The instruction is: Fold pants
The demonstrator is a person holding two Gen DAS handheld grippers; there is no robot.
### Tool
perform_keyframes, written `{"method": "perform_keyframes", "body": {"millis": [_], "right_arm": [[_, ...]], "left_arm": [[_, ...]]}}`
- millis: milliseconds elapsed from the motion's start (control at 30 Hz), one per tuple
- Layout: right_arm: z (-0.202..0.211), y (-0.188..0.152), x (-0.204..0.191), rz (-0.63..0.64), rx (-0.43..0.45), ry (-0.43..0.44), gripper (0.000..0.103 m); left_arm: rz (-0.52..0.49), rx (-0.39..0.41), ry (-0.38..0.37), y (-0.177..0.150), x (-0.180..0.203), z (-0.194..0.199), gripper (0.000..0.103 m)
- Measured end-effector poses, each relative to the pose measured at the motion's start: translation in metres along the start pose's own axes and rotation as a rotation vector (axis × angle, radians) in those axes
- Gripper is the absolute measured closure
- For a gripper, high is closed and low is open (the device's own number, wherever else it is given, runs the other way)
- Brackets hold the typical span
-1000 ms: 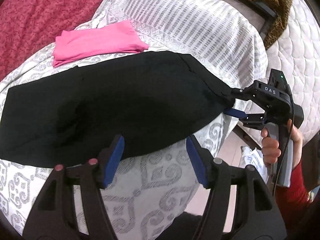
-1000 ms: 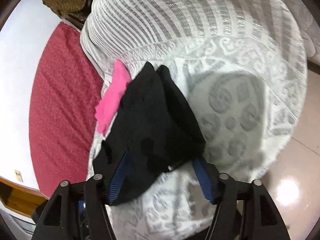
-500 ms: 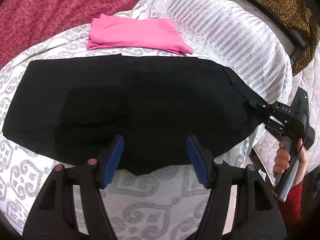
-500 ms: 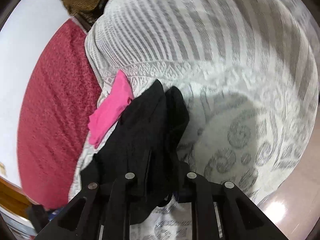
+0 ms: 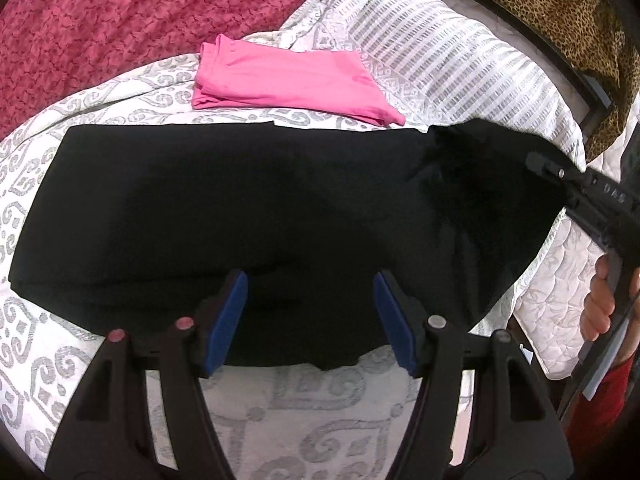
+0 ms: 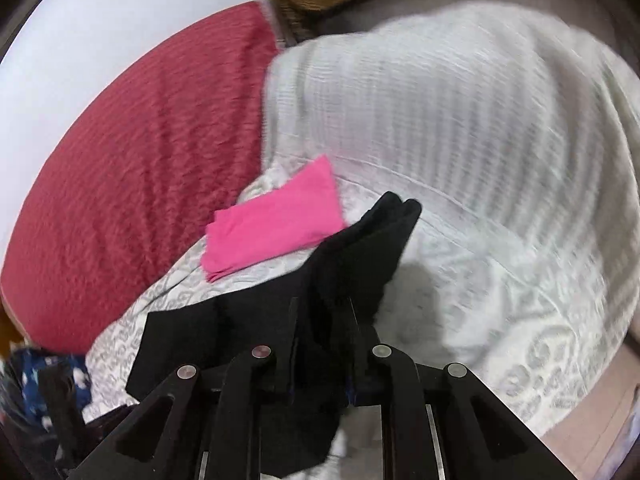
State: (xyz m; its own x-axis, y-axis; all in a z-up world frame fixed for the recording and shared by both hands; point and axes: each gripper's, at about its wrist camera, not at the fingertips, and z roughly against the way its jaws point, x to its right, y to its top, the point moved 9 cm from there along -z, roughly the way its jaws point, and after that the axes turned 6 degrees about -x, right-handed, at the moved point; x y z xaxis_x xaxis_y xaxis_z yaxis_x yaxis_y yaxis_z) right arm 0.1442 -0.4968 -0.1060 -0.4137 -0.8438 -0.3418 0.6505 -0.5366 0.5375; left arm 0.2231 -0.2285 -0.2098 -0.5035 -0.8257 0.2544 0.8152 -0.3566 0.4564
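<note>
The bed wore a white cover with grey swirl patterns [image 5: 304, 396], and a dark red bumpy blanket [image 5: 120, 20] lay at its far side. A leopard-spotted brown blanket [image 5: 540, 4] hung past a dark frame on the right, next to a white quilted mattress [image 5: 560, 300]. The black soft pants [image 5: 248, 216] lay spread wide across the white cover. A folded pink cloth [image 5: 292, 80] sat just beyond their far edge, near them but apart. The left gripper [image 5: 310, 312] hung over the near edge of the pants with its blue jaws wide apart and nothing between them. The right gripper [image 6: 320, 356] had its jaws squeezed together on the right end of the pants, and that end was lifted up off the bed. A stretch of white cover showed in front of the near edge of the pants. The striped part of the cover showed past the pink cloth.
</note>
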Motion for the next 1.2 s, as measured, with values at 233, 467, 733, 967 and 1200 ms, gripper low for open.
{"method": "perform_keyframes", "body": {"millis": [233, 467, 733, 967, 1200], "right_arm": [[-0.015, -0.005, -0.107, 0.229, 0.003, 0.070, 0.087], [-0.070, -0.070, -0.207, 0.427, -0.169, 0.221, 0.087], [-0.096, -0.115, -0.214, 0.473, -0.261, 0.222, 0.087], [-0.097, -0.110, -0.211, 0.468, -0.260, 0.217, 0.088], [-0.098, -0.118, -0.218, 0.519, -0.239, 0.181, 0.087]], "left_arm": [[0.112, 0.042, -0.003, 0.007, -0.065, 0.013, 0.037], [0.243, 0.090, -0.176, 0.009, -0.118, 0.033, 0.026], [0.336, -0.020, -0.404, 0.009, -0.111, 0.011, 0.023], [0.336, -0.027, -0.468, 0.026, -0.100, 0.015, 0.022], [0.268, -0.145, -0.494, 0.038, -0.068, -0.015, 0.028]]}}
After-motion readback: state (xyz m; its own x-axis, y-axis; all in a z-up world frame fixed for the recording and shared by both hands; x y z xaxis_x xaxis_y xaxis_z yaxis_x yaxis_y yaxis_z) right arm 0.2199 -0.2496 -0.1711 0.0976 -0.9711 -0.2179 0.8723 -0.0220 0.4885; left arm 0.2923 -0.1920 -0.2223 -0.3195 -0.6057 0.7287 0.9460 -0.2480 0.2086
